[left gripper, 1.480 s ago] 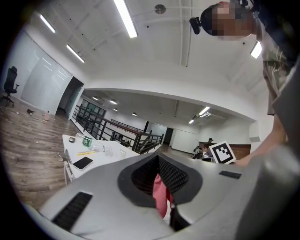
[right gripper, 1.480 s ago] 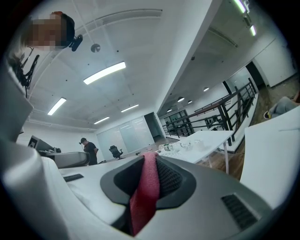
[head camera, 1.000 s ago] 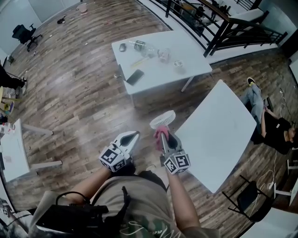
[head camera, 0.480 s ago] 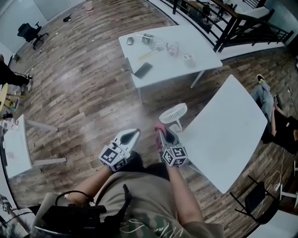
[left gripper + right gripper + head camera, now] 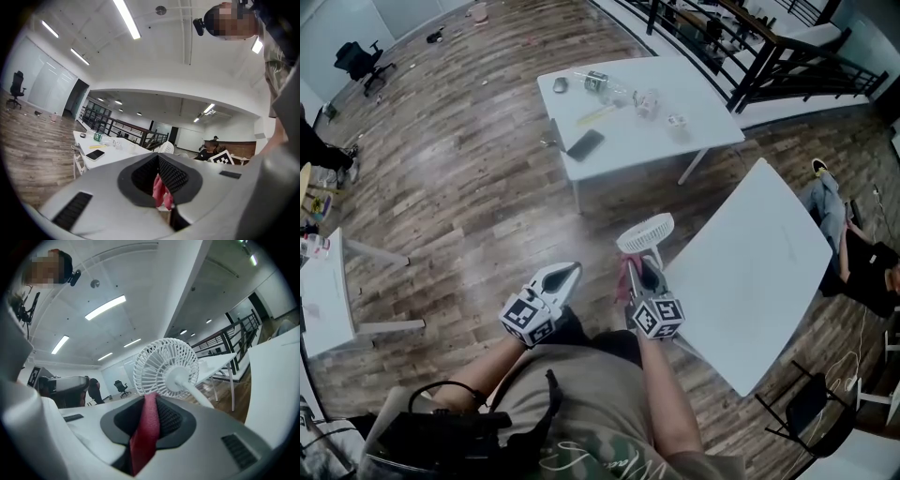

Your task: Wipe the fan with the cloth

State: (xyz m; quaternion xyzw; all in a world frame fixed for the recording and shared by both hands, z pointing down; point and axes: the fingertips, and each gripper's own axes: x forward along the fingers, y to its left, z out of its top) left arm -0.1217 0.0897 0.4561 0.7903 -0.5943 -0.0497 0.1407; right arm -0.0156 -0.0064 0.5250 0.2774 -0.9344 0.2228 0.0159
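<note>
We hold two tongs, one in each hand, low in front of us over the wooden floor [image 5: 459, 197]. The right tongs [image 5: 150, 408] are clamped on the one cloth [image 5: 146, 439], a red strip that runs up between the two dark pads and out past the tips.

Just beyond those tips, right at the cloth's far end, is the one fan [image 5: 164, 366]. It is small and white, with a round grille head and a thin stem that drops to the right behind the tongs' body. We cannot tell what its foot rests on. From above it shows at the near left corner of a bare worktop [image 5: 750, 272].

The left tongs [image 5: 573, 269] are fully closed and grip nothing. From above their tips lie to the left of the cloth, apart from it, and point towards it. So in the left gripper view the cloth shows past the tips.

We count three white worktops: the bare one on the right, one farther off [image 5: 647, 141], and one at the left edge [image 5: 323, 319]. The far one carries one dark phone [image 5: 586, 143], one bottle [image 5: 600, 80] and a few bits too small to name.

One person [image 5: 862, 272] sits on the floor at the far right. One black office chair [image 5: 352, 61] stands far left.
</note>
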